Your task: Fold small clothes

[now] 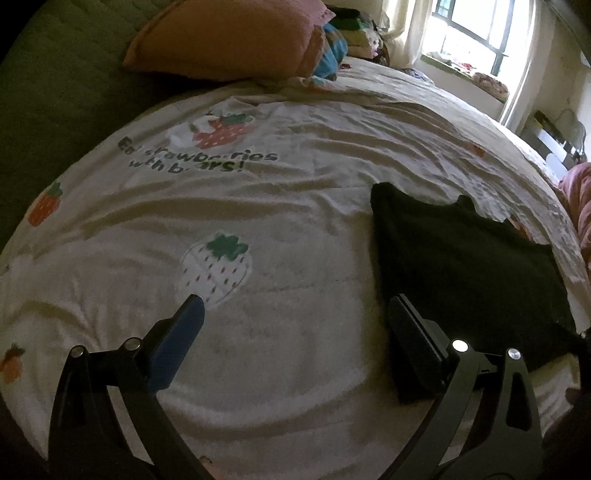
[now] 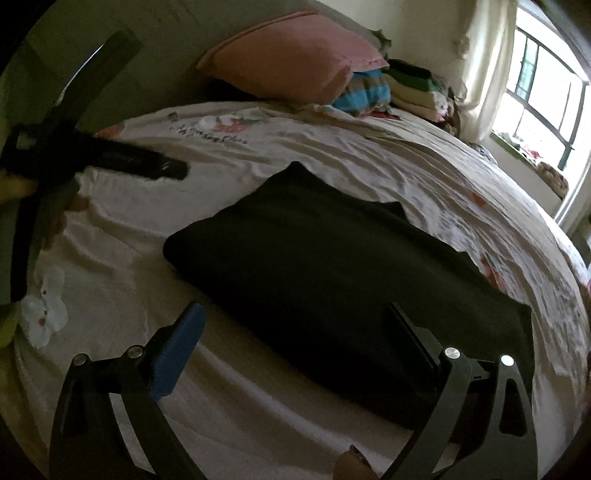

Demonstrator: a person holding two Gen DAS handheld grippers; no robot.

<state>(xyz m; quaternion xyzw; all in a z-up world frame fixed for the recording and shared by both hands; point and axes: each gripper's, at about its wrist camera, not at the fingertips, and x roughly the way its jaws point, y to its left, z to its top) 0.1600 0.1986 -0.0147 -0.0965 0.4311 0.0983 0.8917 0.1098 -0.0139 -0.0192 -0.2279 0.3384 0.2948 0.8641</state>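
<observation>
A bed covered by a cream strawberry-print sheet (image 1: 295,206), with a pink pillow (image 2: 291,62) and stacked clothes (image 2: 413,88) at its head edge near a window (image 1: 476,33). A dark folded garment (image 2: 332,273) lies flat mid-bed; the left gripper (image 1: 295,306) hangs spread and empty beside its left edge, the right gripper (image 2: 295,314) spread and empty over its near edge.

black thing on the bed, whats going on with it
A person holding a two-finger gripper in each hand is folding clothes on a bed with a strawberry-print sheet. The black garment lies on the sheet, already folded into a compact shape. Both the left gripper and the right gripper are open and gripping nothing; the right one is over the garment's near edge, the left is off to its side above bare sheet. A pink pillow and stacked clothes sit at the far end.
</observation>
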